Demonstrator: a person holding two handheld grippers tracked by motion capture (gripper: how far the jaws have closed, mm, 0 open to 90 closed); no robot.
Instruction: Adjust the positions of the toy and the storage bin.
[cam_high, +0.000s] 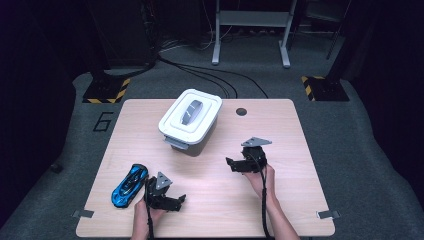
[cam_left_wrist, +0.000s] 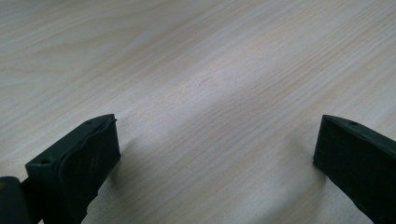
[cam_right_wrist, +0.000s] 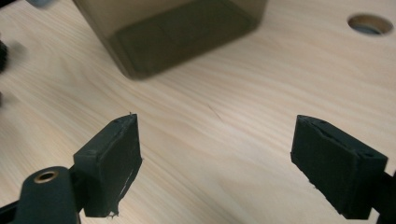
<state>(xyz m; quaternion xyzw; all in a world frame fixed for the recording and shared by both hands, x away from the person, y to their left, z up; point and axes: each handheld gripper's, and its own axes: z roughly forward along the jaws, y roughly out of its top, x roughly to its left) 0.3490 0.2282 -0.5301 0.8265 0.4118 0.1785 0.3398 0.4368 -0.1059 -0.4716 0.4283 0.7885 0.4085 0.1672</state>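
Daylight-pale wood is showing between both pairs of jaws. The right tool (cam_high: 231, 163) is hovering over the surface (cam_high: 280, 150) just to the right of the white-lidded storage box (cam_high: 190, 121), its jaws standing apart with nothing between them; in the right gripper view (cam_right_wrist: 215, 163) the dark, see-through wall of the box (cam_right_wrist: 173, 32) is sitting ahead of the jaws, not touching them, and the round cable hole (cam_right_wrist: 370, 23) is lying off to the upper right. The left tool (cam_high: 176, 200) is resting near the front edge, jaws spread wide and holding nothing, with bare wood (cam_left_wrist: 210, 84) lying between them in the left gripper view (cam_left_wrist: 217, 154). A blue toy car (cam_high: 129, 184) is lying just beside the left tool, on its left, well apart from the box. The box is standing closed toward the back of the surface, a grey handle (cam_high: 191, 112) on its lid.
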